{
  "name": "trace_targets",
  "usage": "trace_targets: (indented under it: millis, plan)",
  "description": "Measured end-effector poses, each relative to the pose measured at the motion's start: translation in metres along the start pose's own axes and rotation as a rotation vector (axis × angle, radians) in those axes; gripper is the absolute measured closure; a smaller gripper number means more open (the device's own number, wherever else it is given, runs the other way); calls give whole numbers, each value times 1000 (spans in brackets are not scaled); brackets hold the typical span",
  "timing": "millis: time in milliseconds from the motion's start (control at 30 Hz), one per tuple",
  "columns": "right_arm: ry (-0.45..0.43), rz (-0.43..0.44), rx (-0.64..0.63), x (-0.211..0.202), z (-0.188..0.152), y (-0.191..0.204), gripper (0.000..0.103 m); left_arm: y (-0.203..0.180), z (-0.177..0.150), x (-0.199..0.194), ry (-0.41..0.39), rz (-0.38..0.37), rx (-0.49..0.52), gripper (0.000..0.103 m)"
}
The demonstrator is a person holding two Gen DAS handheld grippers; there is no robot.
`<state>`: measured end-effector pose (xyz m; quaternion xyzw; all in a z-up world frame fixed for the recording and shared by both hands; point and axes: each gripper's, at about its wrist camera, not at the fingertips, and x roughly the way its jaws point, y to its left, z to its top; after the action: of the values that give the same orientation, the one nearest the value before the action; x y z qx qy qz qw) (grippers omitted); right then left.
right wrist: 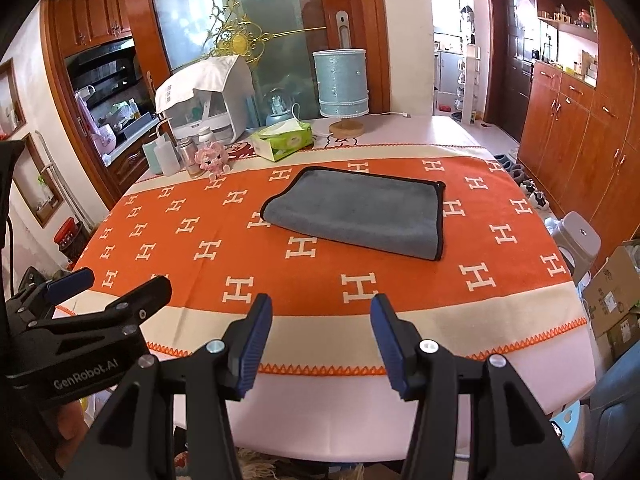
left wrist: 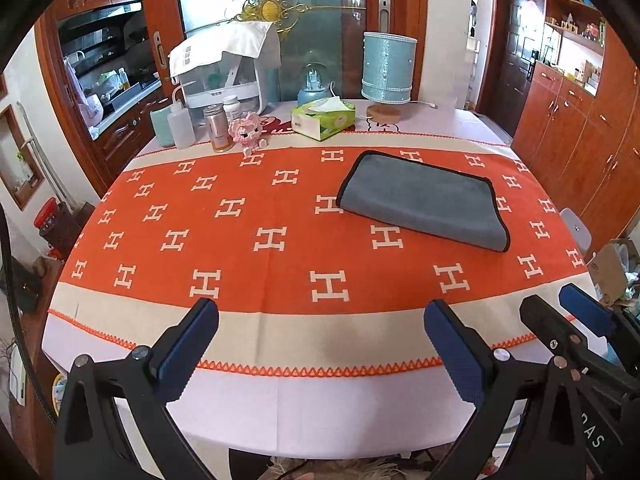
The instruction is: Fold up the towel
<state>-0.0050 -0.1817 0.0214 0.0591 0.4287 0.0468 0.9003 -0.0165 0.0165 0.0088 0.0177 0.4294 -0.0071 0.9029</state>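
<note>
A grey towel (left wrist: 424,200) with a black hem lies folded flat on the orange H-patterned tablecloth (left wrist: 248,216), right of the table's middle; it also shows in the right wrist view (right wrist: 360,210). My left gripper (left wrist: 320,344) is open and empty above the table's near edge, well short of the towel. My right gripper (right wrist: 320,340) is open and empty, also at the near edge. The right gripper shows at the left wrist view's right edge (left wrist: 568,312), and the left gripper at the right wrist view's left edge (right wrist: 108,284).
Along the far edge stand a green tissue box (left wrist: 324,118), a blue lamp (left wrist: 388,74), a pink toy (left wrist: 250,132), bottles (left wrist: 218,128) and a covered white appliance (left wrist: 228,68). A grey stool (right wrist: 580,240) and cardboard boxes (right wrist: 612,300) stand right of the table.
</note>
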Motion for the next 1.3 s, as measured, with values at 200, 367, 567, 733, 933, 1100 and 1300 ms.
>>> trace_targets:
  millis: [200,367,567,733,933,1100,1300]
  plan:
    - [11,4,-3,4,0,2,51,3,-1,2,3,4,-2,1]
    - [15,4,4,5,0,1,51,4,-4,6,14,3,1,1]
    - [-1,-2,1,3,0,3,51,4,-5,8,22,0,3,1]
    - [1,-1,-4,4,-1,5,51,5,-7,10,27,-2,2,1]
    - [3,2,-5,4,-1,6,51,4,-8,11,34,-5,-1,1]
    - [0,8,-8,3,-1,8,51,5,-9,12,43,-11,-4,1]
    - [2,14,-13,2,-1,10,51,5,-7,14,50,-16,-7,1]
